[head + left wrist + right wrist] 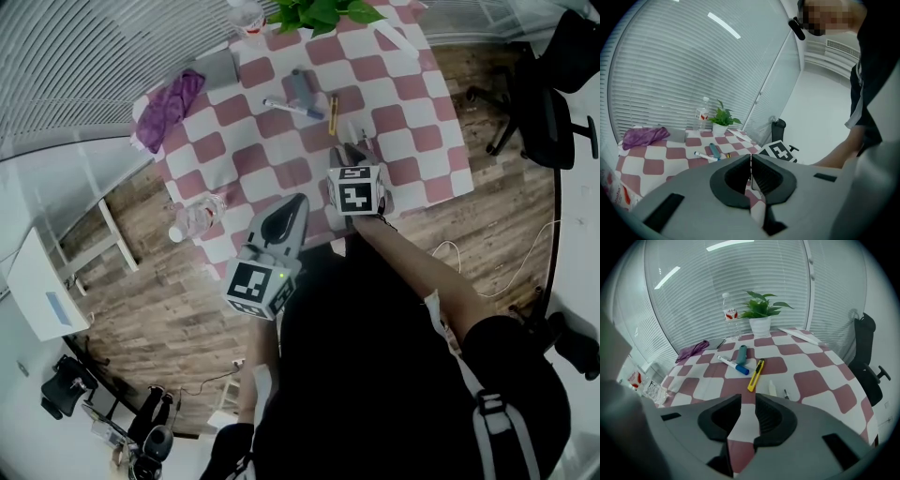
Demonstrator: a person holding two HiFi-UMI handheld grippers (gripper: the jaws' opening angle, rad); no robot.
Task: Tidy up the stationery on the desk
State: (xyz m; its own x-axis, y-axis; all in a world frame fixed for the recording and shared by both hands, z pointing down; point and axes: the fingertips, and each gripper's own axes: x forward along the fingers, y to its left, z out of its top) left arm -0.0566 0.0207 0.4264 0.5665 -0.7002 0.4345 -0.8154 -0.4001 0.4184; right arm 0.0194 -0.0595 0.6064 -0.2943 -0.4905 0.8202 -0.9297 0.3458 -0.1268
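**A:** Well, head view first: what's the surface, and the room?

**B:** A table under a red-and-white checked cloth [412, 141] on a wood-plank floor [159, 300]. There are slatted blinds [84, 47] at 10 o'clock and an office chair [548, 94] at 2 o'clock. A purple cloth [169, 98] lies at the table's 10 o'clock corner, and a crumpled plastic bottle [199, 217] at its 8 o'clock edge.

**A:** And the tongs there?

**B:** The left gripper [299, 200] hangs over the near table edge. The right gripper [354, 150] is further in, above the cloth. A white marker [292, 108] and a teal tube [302, 86] lie at 11 o'clock from the right one, and a yellow utility knife [333, 112] is nearer 12. All three are apart from both grippers.

**A:** Left gripper view?

**B:** The table sits at 9 o'clock, with the blinds behind it and a pale wall to the right. A potted plant [721, 121] and an upright water bottle [701, 115] stand at the far edge. The jaws are pressed together with only a hairline seam, pinching nothing. The marker and tube lie at 11 o'clock, well apart from the jaws.

**A:** Right gripper view?

**B:** Checked cloth fills the middle and the chair is at 3 o'clock. The jaws stand a narrow gap apart, with only cloth showing through. The knife lies at 12 o'clock, near the tips but clear of them. A small white stub [772, 388] and a thin dark stick [786, 393] lie at 1 o'clock.
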